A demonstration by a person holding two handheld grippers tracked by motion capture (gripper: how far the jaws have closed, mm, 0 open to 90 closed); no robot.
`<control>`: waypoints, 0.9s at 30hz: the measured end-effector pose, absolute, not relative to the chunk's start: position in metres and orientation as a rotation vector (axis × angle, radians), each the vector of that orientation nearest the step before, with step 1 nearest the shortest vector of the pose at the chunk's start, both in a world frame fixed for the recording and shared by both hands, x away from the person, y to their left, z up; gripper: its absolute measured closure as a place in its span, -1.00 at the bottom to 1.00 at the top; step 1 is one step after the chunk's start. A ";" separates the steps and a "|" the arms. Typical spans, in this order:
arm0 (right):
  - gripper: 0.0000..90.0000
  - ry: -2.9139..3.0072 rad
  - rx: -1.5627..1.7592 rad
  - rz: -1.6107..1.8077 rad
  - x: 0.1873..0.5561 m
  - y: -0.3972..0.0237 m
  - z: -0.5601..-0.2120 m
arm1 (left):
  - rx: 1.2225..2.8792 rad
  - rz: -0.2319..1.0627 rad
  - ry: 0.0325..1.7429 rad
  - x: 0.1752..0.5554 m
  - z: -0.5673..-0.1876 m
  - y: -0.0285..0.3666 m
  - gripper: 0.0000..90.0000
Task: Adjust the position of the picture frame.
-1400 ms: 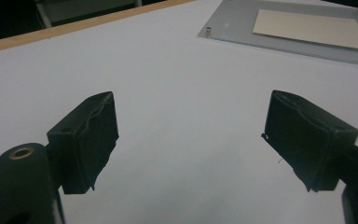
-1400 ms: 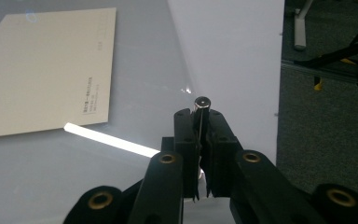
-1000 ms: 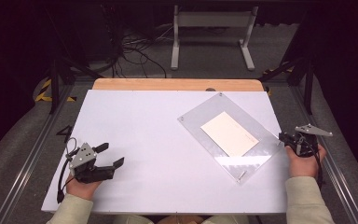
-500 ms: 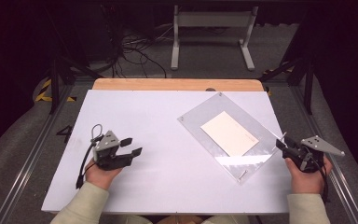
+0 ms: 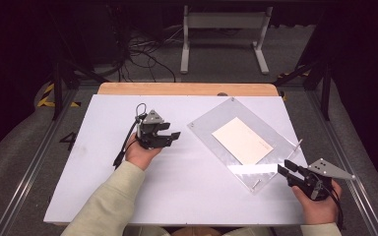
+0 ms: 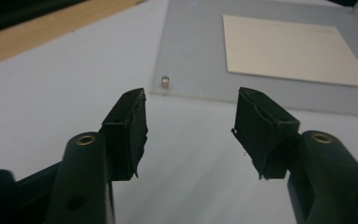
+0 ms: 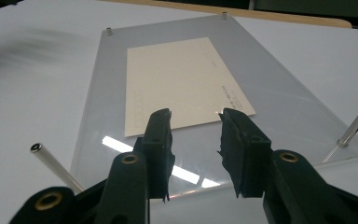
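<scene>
A clear acrylic frame (image 5: 211, 129) lies flat on the white table, turned at an angle, with a cream card (image 5: 241, 140) inside it. Small metal posts stand at its corners. My left gripper (image 5: 173, 136) is open and empty, just left of the frame's left corner; in the left gripper view that corner post (image 6: 165, 82) sits a little beyond my jaws, with the card (image 6: 289, 49) farther off. My right gripper (image 5: 283, 171) is open and empty at the frame's near right edge. In the right gripper view its jaws face the frame (image 7: 279, 105) and card (image 7: 177, 79).
The white table (image 5: 103, 162) has bare room in front and to the left. A wooden strip (image 5: 187, 89) runs along its far edge. Two longer metal pins (image 7: 56, 165) stick out at the frame's near corners. Cables and a stand lie on the floor beyond.
My left gripper has moved forward and to the right, from the table's near left up to the frame's left corner. My right gripper has drawn back a little toward the near right.
</scene>
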State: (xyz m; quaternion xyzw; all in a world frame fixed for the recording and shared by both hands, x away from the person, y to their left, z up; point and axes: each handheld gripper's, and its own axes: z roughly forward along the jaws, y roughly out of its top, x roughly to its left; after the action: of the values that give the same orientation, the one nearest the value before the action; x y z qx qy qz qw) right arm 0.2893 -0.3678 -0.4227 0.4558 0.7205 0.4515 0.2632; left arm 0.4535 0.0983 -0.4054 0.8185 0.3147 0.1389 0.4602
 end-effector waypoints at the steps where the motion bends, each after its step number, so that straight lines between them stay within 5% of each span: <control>1: 0.40 1.950 1.236 1.223 0.288 -0.367 -0.423 | 2.030 0.329 0.779 0.458 -0.405 0.094 0.01; 12: 0.39 2.018 1.211 1.249 0.269 -0.354 -0.429 | 2.080 0.401 0.758 0.497 -0.402 0.049 -0.04; 27: 0.37 2.028 1.210 1.309 0.246 -0.352 -0.429 | 2.203 0.326 0.799 0.534 -0.444 0.017 0.43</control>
State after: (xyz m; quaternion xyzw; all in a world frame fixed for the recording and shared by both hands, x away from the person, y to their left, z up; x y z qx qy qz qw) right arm 0.2458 -0.3523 -0.4291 0.4373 0.7328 0.4731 0.2192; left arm 0.5343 0.0166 -0.4440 0.8620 0.3127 0.1275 0.3781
